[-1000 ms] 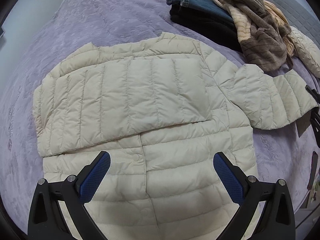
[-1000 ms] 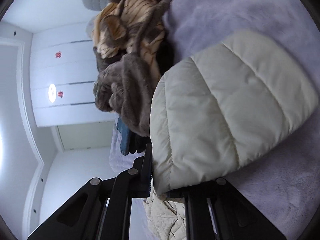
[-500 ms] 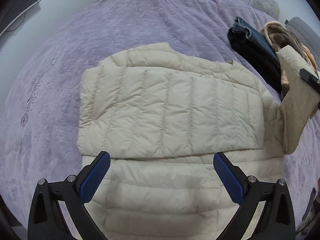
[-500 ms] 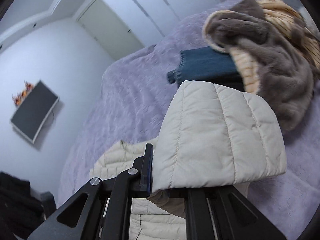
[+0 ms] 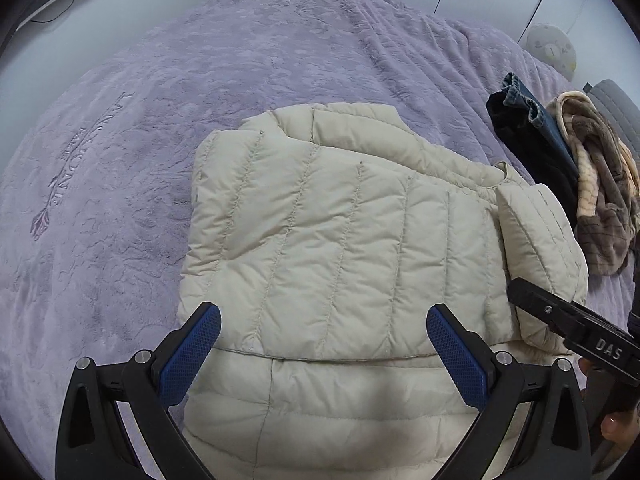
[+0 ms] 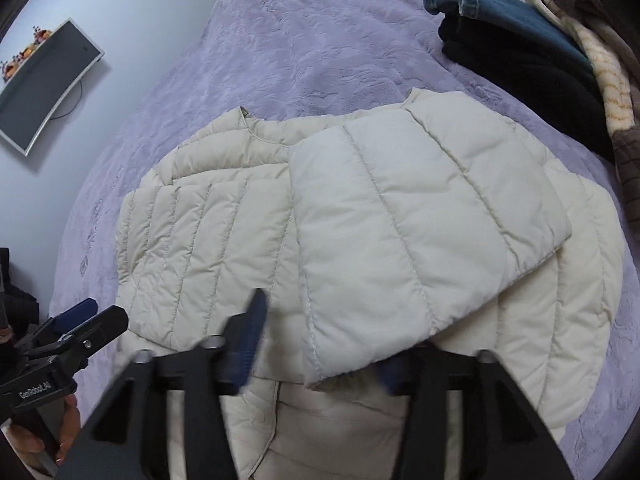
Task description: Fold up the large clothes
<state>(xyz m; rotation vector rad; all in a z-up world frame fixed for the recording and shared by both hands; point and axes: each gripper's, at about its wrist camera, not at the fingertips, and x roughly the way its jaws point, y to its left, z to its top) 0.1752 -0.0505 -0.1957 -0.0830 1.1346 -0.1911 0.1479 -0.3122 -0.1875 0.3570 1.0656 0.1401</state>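
Purple bed (image 5: 280, 60) under white walls, with a cream jacket (image 5: 340, 240) spread flat in the middle, both sleeves folded across its chest. Right sleeve (image 6: 420, 232) draped between the jaws of the right gripper (image 6: 320, 356), just opened wide and no longer pinching it; left gripper (image 5: 324, 356) hovering over the hem, blue pads apart, nothing held. Jeans (image 6: 512, 8) and a brown garment (image 5: 600, 184) piled at the far right, well apart from the jacket.
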